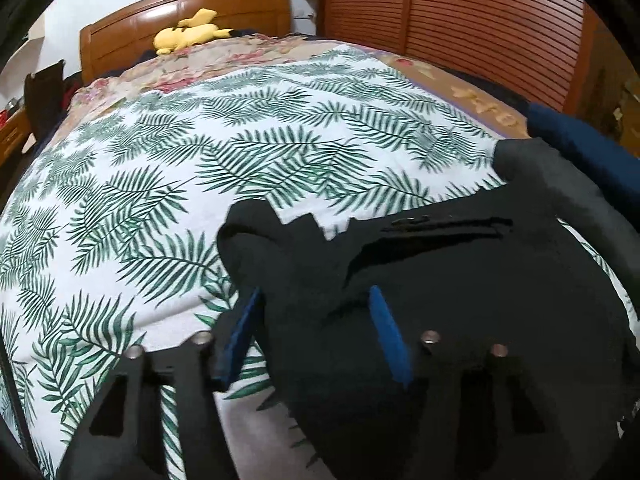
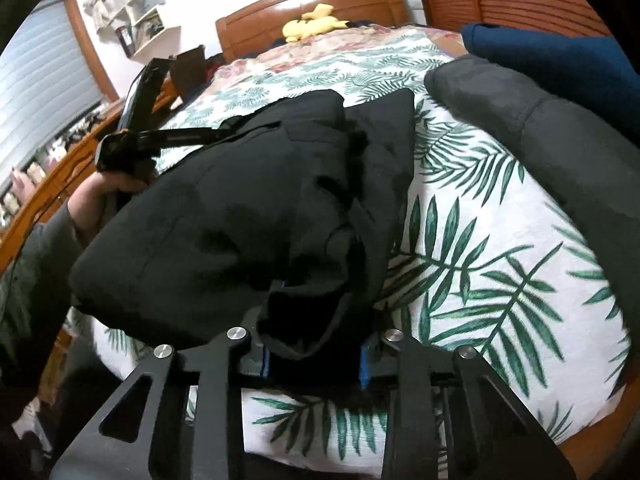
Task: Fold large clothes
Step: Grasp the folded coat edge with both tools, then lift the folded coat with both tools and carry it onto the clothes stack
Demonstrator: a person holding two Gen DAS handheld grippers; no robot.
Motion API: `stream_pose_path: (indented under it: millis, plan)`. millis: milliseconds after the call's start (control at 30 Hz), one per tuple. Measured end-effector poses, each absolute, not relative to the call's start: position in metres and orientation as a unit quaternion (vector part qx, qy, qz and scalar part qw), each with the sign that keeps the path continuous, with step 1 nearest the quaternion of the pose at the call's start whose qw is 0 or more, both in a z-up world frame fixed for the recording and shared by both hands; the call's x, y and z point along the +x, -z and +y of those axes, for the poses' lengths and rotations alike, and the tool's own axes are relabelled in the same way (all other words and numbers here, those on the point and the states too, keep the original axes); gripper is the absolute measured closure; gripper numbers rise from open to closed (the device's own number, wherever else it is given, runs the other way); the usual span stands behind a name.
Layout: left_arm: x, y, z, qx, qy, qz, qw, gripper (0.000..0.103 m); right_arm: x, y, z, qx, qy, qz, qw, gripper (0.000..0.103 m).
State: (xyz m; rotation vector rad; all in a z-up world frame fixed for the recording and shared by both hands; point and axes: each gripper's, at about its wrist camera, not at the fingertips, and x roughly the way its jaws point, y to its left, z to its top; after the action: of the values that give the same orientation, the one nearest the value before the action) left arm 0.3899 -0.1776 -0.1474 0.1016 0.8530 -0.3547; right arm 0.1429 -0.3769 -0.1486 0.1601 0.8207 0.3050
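Note:
A large black garment (image 1: 440, 280) lies bunched on the palm-leaf bedsheet (image 1: 160, 200) near the bed's front edge. My left gripper (image 1: 314, 320) is shut on a thick fold at its left side, with cloth filling the gap between the blue pads. In the right wrist view the garment (image 2: 240, 200) is a bulky heap, and my right gripper (image 2: 314, 360) is shut on its near edge. Cloth hides most of the right gripper's pads. The left gripper (image 2: 212, 134), held by a hand (image 2: 116, 184), reaches into the heap's far left side.
A dark grey folded garment (image 2: 560, 140) and a navy one (image 2: 540, 52) lie along the bed's right side. A yellow plush toy (image 1: 188, 34) rests by the wooden headboard (image 1: 180, 12). Louvered wardrobe doors (image 1: 460, 20) stand at the right; a wooden dresser (image 2: 60, 172) at the left.

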Motion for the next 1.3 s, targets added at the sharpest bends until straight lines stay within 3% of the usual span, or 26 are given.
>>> stream_pose_path:
  millis: [100,267,667,1300]
  plan:
    - [0.386,0.143,-0.18,0.06,0.17,0.403,0.897,0.082,0.139,0.146,-0.378,0.091,-0.149,0.386,0.906,0.086]
    - [0.376,0.126,-0.168,0.047,0.166,0.387,0.906,0.095,0.137,0.135,-0.383,0.091,-0.151,0.363,0.915,0.091]
    - [0.313,0.073,-0.149,0.014,0.172,0.338,0.925,0.097,0.132,0.088,-0.386,0.045,-0.138,0.309,0.94,0.094]
    - [0.248,0.042,-0.158,0.016,0.179,0.296,0.938,0.098,0.108,0.065,-0.394,0.01,-0.135,0.281,0.95,0.095]
